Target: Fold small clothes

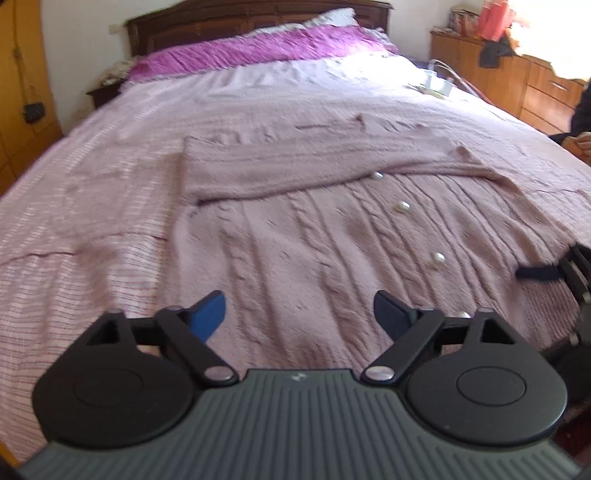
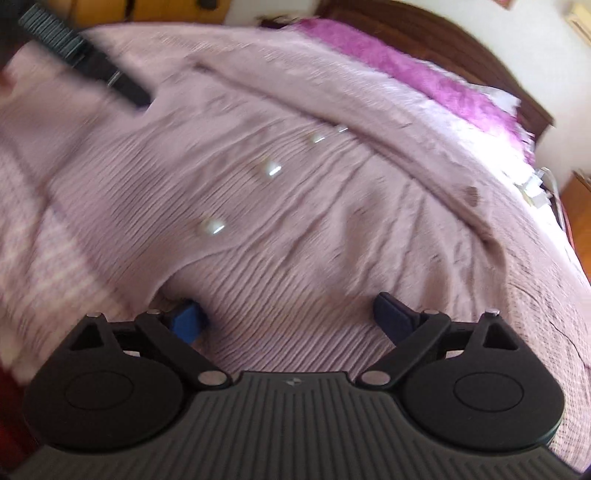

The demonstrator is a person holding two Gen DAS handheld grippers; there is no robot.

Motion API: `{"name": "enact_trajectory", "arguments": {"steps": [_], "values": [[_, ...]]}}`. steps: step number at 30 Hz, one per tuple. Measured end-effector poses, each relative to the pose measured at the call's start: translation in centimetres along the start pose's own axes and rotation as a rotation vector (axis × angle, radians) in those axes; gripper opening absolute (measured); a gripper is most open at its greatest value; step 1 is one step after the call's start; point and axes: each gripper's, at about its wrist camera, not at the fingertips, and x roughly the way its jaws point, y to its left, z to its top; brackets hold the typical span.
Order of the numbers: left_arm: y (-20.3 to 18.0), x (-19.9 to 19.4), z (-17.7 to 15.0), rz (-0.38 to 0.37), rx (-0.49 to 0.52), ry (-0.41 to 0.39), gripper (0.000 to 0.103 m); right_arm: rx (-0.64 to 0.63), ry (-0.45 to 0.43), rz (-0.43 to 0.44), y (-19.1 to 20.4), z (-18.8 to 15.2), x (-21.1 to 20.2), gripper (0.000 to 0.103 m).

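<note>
Cardigan (image 1: pixel 332 251), pink cable knit with pearl buttons (image 1: pixel 439 258), lies flat on the bed (image 1: pixel 92 221) near its foot edge, one sleeve (image 1: pixel 295 166) folded across the chest; the sleeve covers the top of the button row.

Left gripper (image 1: pixel 299 314): fingers spread wide, nothing between them, above the hem part of the cardigan. Blue pad (image 1: pixel 208 314) on one finger, dark pad on the other.

Right gripper (image 2: pixel 291 317): fingers spread wide, no cloth pinched; its blue-padded finger (image 2: pixel 186 319) sits partly under a raised edge of the knit, the other finger lies above the fabric. The right gripper also shows at the right edge of the left view, low over the cardigan's side; the left gripper shows as a dark bar at the top left of the right view.

Surroundings:
- Bedspread, pink with fine stripes, covers the whole bed.
- Purple blanket (image 1: pixel 258 51) and white pillow (image 1: pixel 332 18) at the head edge, against a dark wooden headboard (image 1: pixel 258 14).
- White items with tubing (image 1: pixel 439 83) near the far right edge of the bed; blurred.
- Wooden dresser (image 1: pixel 517 85) beyond that edge, clothes piled on top.
- Nightstand (image 1: pixel 103 88) at the far left corner.
- Person's hand (image 1: pixel 583 142) and dark sleeve at the right edge of the left view.

Writing: none readable; a small emblem on each gripper body, too small to read.
</note>
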Motion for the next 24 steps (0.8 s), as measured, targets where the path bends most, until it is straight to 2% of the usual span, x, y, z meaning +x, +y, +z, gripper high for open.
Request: {"name": "enact_trajectory", "arguments": {"steps": [2,6,13,18,22,24], "values": [[-0.1,0.4,-0.2,-0.042,-0.009,0.021,0.089,0.051,-0.029,-0.013,-0.7,0.2,-0.2,0.096],[-0.6,0.3,-0.5,-0.062,0.001,0.029,0.089,0.136,-0.069,-0.024,-1.9,0.4,-0.7,0.096],[-1.9,-1.5,-1.6,-0.101,0.073,0.018,0.089,0.290,-0.090,-0.018,-4.1,1.2,-1.2,0.096],[-3.3,-2.0,-3.3,-0.100,0.153,0.026,0.089,0.374,-0.106,-0.009,-4.7,1.3,-1.6,0.096],[-4.7,-1.6,-4.9,-0.061,0.237,0.024,0.090,0.422,-0.121,-0.010,-4.7,1.1,-2.0,0.096],[-5.2,-0.6,-5.7,0.028,0.277,0.024,0.089,0.426,-0.121,-0.014,-4.6,0.9,-2.2,0.096]]}}
